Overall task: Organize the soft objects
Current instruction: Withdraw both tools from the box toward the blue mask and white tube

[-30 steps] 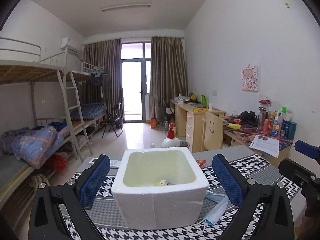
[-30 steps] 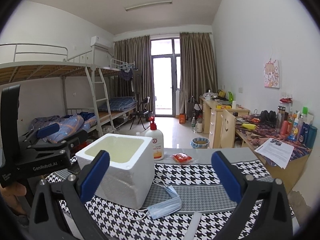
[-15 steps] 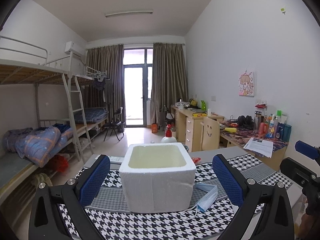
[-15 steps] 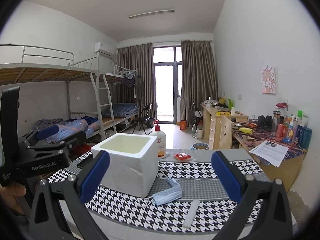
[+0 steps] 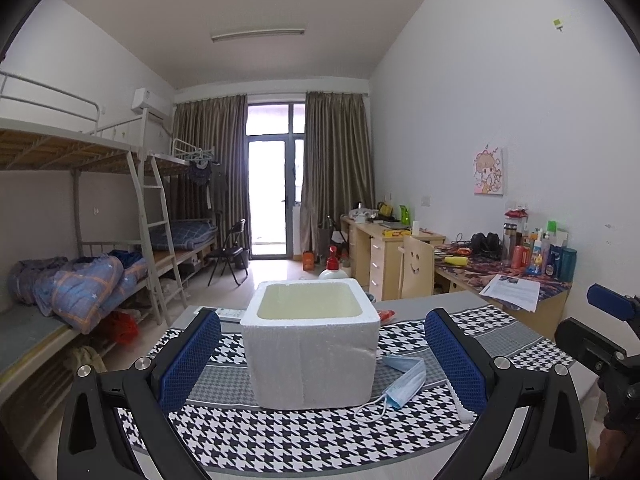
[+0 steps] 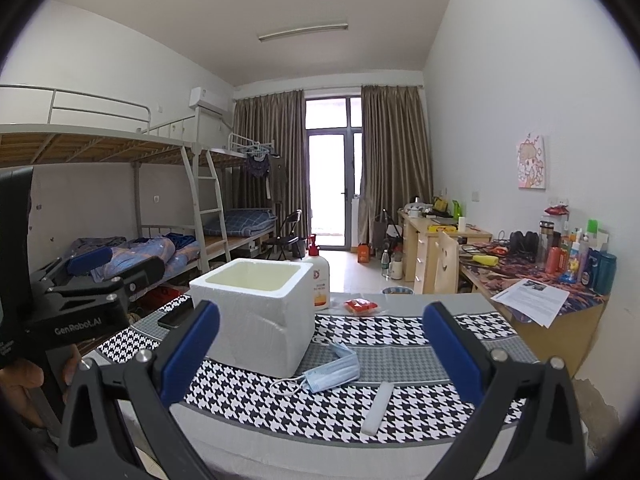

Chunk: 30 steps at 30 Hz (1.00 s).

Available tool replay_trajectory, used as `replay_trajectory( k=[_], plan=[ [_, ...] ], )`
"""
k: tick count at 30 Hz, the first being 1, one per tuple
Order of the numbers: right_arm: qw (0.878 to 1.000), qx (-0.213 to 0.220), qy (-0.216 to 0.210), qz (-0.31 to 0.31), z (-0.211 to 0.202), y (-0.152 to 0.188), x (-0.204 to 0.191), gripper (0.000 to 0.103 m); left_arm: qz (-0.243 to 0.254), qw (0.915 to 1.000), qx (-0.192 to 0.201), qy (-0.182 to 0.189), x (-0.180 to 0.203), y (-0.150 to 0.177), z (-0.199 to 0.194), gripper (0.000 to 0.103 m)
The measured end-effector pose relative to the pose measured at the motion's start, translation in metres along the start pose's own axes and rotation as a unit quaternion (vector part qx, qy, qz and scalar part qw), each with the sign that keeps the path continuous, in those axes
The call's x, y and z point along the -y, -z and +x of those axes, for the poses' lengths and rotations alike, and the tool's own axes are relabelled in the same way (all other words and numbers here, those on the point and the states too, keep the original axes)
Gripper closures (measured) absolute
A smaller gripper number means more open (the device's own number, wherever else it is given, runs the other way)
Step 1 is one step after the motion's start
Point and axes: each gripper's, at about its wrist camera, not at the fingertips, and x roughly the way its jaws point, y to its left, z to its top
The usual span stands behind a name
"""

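Note:
A white foam box [image 5: 312, 344] stands open-topped on the houndstooth table cloth [image 5: 280, 436]; it also shows in the right wrist view [image 6: 256, 316]. A blue face mask [image 5: 404, 384] lies right of the box, also seen from the right wrist [image 6: 334, 372]. A white strip [image 6: 378, 408] lies near the front edge. My left gripper [image 5: 320, 356] is open and empty in front of the box. My right gripper [image 6: 320, 356] is open and empty, held back from the mask. The box's inside is hidden.
A soap pump bottle [image 6: 318, 276] stands behind the box, a red packet [image 6: 361, 306] to its right and a phone [image 6: 176, 314] to its left. A cluttered desk [image 6: 560, 276] is at the right, bunk beds [image 6: 120, 208] at the left.
Both grippers have pulled back and lowered away from the box; the box interior seen a second ago is now out of sight. More of the table front shows.

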Motion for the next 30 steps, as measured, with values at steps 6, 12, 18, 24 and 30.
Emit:
replay_trajectory(
  k=[6,12,18,24,30],
  plan=[
    [1.000,0.012,0.000,-0.002,-0.011,0.008,-0.004,0.000,-0.008,1.0000,0.005,0.002,-0.003,0.008,-0.009,0.001],
    [1.000,0.015,0.000,0.002,-0.018,0.017,-0.008,0.000,-0.005,0.9999,0.002,0.009,0.001,0.022,-0.018,0.001],
    [1.000,0.018,0.008,-0.006,-0.023,0.026,-0.009,0.000,-0.014,0.9998,0.012,0.007,-0.001,0.032,-0.026,0.001],
    [1.000,0.016,0.011,-0.003,-0.028,0.040,-0.008,0.000,-0.033,0.9993,0.015,0.011,-0.005,0.051,-0.035,0.001],
    [1.000,0.010,0.017,-0.004,-0.028,0.048,-0.011,0.000,-0.037,0.9992,0.002,0.018,-0.005,0.061,-0.035,0.001]
  ],
)
